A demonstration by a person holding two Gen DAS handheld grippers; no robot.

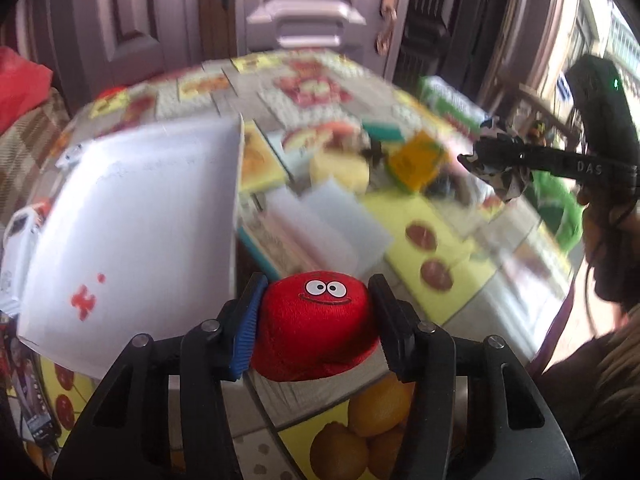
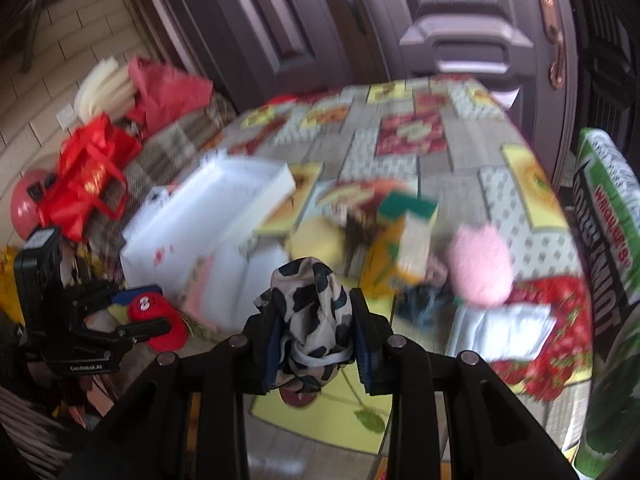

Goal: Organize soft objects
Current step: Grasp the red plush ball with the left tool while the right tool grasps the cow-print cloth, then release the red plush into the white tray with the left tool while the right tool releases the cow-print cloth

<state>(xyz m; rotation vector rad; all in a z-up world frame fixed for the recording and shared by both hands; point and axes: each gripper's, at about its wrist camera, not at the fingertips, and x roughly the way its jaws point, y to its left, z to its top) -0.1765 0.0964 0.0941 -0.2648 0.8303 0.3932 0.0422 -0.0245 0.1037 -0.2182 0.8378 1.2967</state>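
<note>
**Two soft toys picked up, more to go**

Near the table's edge, the left gripper (image 1: 316, 320) squeezes the red plush (image 1: 316, 326). The right gripper (image 2: 316, 344) pinches the spotted cloth (image 2: 308, 312). The white box (image 1: 132, 216) looks empty; the pink fluffy ball (image 2: 480, 268) waits far right.

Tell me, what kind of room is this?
Probably a home's entry or dining room: a table with a fruit-patterned tablecloth, a panelled door behind it, and red shopping bags piled beside it.

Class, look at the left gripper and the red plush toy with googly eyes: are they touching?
Touching. The left wrist view shows the left gripper with both pads pressed against the red plush toy.
</note>
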